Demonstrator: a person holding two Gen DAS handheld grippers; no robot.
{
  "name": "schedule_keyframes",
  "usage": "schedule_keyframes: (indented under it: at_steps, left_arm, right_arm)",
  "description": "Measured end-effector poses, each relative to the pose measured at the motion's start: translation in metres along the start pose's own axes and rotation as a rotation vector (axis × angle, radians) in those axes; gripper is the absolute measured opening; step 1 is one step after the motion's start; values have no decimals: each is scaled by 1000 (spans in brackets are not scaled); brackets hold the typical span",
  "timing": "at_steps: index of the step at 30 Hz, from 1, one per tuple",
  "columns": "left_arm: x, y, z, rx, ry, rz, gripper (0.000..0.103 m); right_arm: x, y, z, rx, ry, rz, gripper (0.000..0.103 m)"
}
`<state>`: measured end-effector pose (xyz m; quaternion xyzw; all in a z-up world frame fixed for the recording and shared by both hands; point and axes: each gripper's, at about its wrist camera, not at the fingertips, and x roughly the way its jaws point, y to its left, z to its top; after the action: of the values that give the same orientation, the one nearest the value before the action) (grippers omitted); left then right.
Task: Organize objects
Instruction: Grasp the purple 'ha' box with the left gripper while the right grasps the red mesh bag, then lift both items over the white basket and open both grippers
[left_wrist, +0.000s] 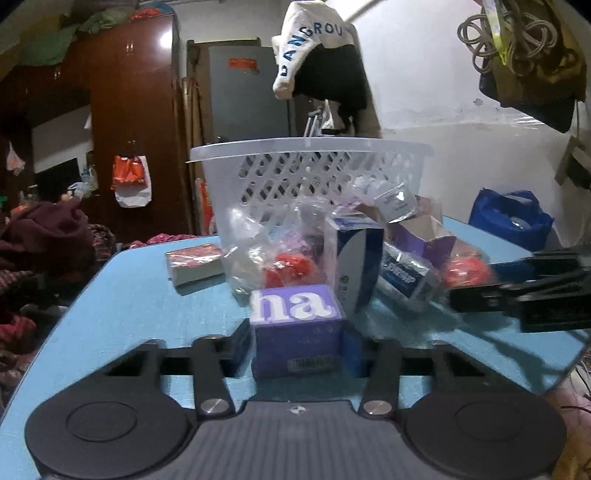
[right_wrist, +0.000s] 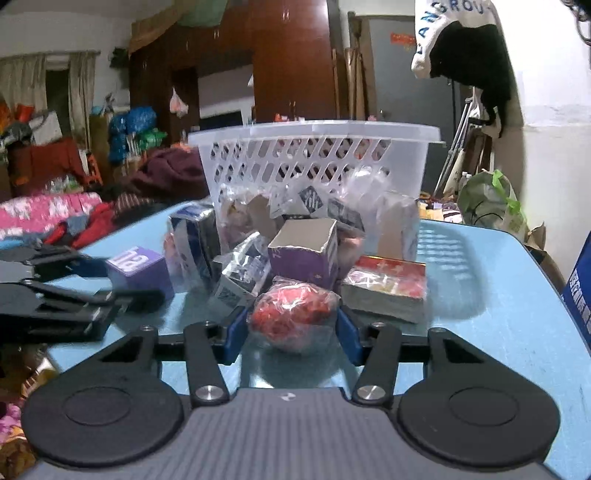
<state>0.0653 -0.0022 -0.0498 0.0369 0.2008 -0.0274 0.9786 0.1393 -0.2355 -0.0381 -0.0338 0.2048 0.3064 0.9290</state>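
Nearest on the table (left_wrist: 122, 295), left gripper (left_wrist: 299, 343) clamps the purple box (left_wrist: 295, 325) and right gripper (right_wrist: 291, 332) the red bag (right_wrist: 291, 314); both should lift straight, clearing the pile, into the far basket (left_wrist: 310, 166).

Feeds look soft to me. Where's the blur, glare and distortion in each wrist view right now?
Left wrist view: the right gripper at the right edge is smeared, the red wrapped ball beside it is soft, glare sits on the wardrobe door, and the fisheye bows the blue table. Right wrist view: the left gripper blurs at left; the white basket stays fairly crisp.
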Motion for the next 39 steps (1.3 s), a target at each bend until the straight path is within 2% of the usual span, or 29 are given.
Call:
schedule_keyframes:
  at_steps: [4,9,12,14,16,19,21,23,25,26,27,28,30,31,33,35,37,39]
  left_arm:
    - [-10,7,-6,-23,-55,1,51]
    - [-16,17,-8,-55,-80,-18,51]
    - [-22,24,-3,-81,-120,-45,51]
    - [-21,30,17,-91,-131,-80,51]
    - [-13,36,57,-102,-153,-123,51]
    - [20,44,126,-123,-150,-120,51]
    - [48,49,162,-136,-110,-115,51]
    - [75,51,187,-147,-70,-97,51]
    - [98,54,195,-169,-26,-103,53]
    - [107,54,196,-165,-4,-110,69]
    - [115,53,195,-164,16,-104,80]
    - [119,54,194,-164,19,-88,93]
    - [109,55,187,-156,-19,-68,94]
    - [94,58,183,-158,-59,-72,94]
    - [59,66,170,-159,-130,-102,94]
    - [30,81,153,-163,-158,-88,94]
    - [21,93,131,-159,-118,-39,94]
    - [32,103,111,-157,-27,-2,94]
  right_arm:
    - [-22,-4,-6,19,-65,-1,55]
    - [-25,-8,-9,19,-94,-4,55]
    - [-29,-15,-4,62,-131,51,55]
    - [-36,-16,10,64,-171,60,55]
    - [-41,-16,41,43,-236,58,55]
    - [-28,-16,110,-15,-316,67,55]
    - [-2,-13,149,-73,-285,-4,55]
    - [30,-18,181,-70,-217,0,55]
    - [56,-20,193,-68,-152,-10,55]
    - [66,-19,195,-78,-130,-14,58]
    - [74,-18,195,-91,-111,-21,62]
    - [80,-16,194,-98,-101,-39,77]
    - [74,-14,189,-94,-119,-92,99]
    - [65,-14,184,-86,-146,-100,103]
    - [36,-17,169,-83,-192,-73,103]
    - [9,-26,148,-28,-208,-68,103]
    - [-7,-36,119,18,-181,-68,103]
    - [-3,-45,94,40,-83,-108,103]
